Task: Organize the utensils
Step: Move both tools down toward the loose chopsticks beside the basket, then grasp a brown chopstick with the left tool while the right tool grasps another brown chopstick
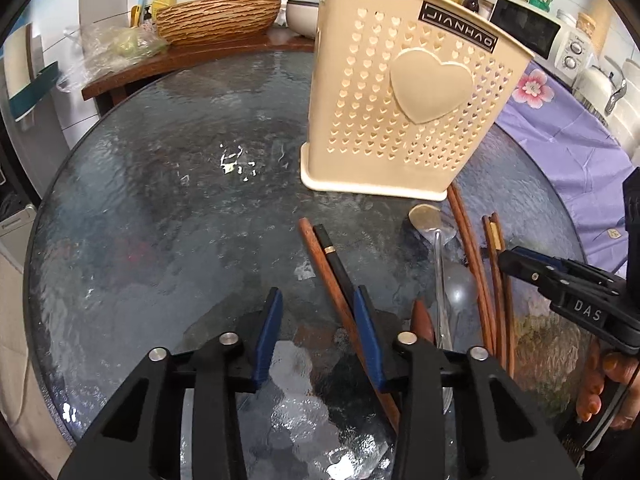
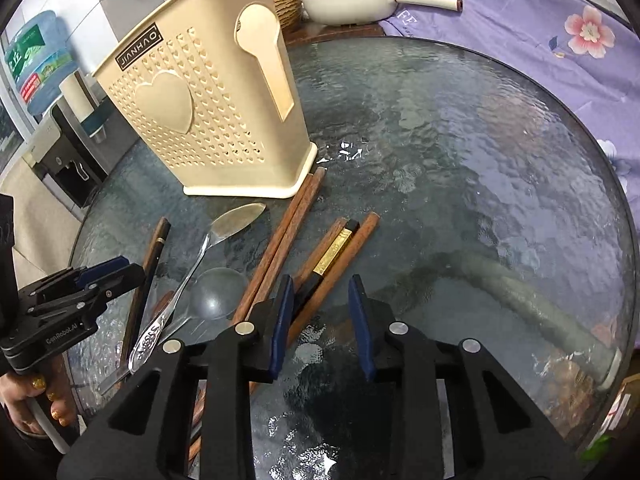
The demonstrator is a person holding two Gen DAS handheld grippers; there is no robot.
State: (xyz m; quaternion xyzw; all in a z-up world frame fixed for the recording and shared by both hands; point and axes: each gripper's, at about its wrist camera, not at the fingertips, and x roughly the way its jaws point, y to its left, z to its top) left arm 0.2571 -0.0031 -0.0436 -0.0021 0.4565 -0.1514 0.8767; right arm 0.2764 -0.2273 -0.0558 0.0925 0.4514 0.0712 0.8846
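A cream perforated utensil holder (image 1: 408, 92) (image 2: 200, 116) stands upright on the glass table. In front of it lie loose utensils: a brown and a black chopstick (image 1: 332, 264), a metal spoon (image 1: 430, 220) (image 2: 236, 220), a grey spoon (image 2: 218, 296), a long brown pair (image 2: 288, 232) and a gold-banded set (image 2: 332, 256). My left gripper (image 1: 318, 320) is low over the table, open, with the brown and black chopsticks running along its right pad. The right gripper (image 2: 322, 312) is open too, with a brown chopstick slanting through its gap near the left pad.
The round textured glass table (image 1: 160, 200) ends close on the left. A purple flowered cloth (image 1: 560, 128) borders the right side. Behind stand a woven basket (image 1: 216, 16), a microwave (image 1: 532, 28), a white pan (image 2: 348, 4) and a water bottle (image 2: 36, 60).
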